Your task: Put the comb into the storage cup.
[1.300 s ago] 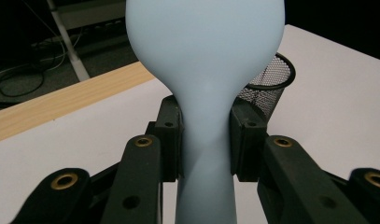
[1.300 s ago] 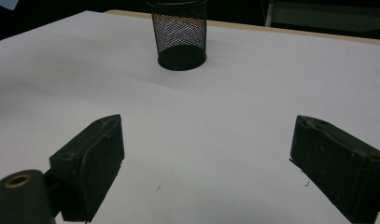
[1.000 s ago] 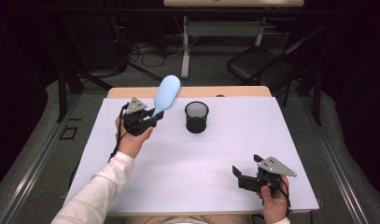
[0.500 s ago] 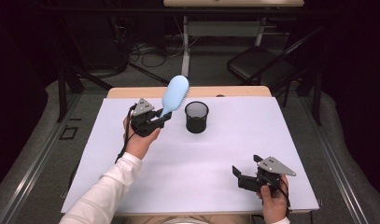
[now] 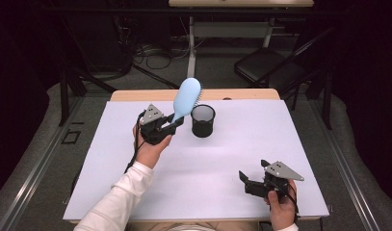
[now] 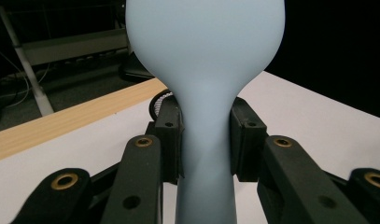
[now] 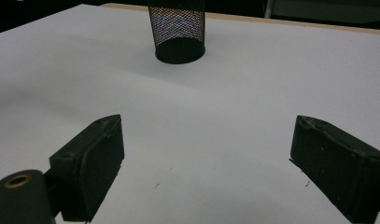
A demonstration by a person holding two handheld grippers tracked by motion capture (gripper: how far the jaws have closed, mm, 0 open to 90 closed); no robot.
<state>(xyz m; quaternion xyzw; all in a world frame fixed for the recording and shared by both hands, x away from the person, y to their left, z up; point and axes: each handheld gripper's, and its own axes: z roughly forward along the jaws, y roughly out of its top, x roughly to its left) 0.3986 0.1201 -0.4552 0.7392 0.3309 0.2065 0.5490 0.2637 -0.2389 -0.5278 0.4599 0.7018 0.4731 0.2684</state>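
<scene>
A light blue hairbrush is held up above the white table, its head tilted toward the back right. My left gripper is shut on its handle; in the left gripper view both pads press the blue handle. A black mesh cup stands upright just right of the brush, and in the right gripper view the mesh cup stands far ahead. My right gripper rests low near the table's front right, open, with nothing between its jaws over the white surface.
The white table cover has a wooden strip along its far edge. Beyond it are a dark floor with cables, a white desk frame and a black chair.
My left gripper has carried the hairbrush to the right, closer to the mesh cup. The right gripper has not moved.
</scene>
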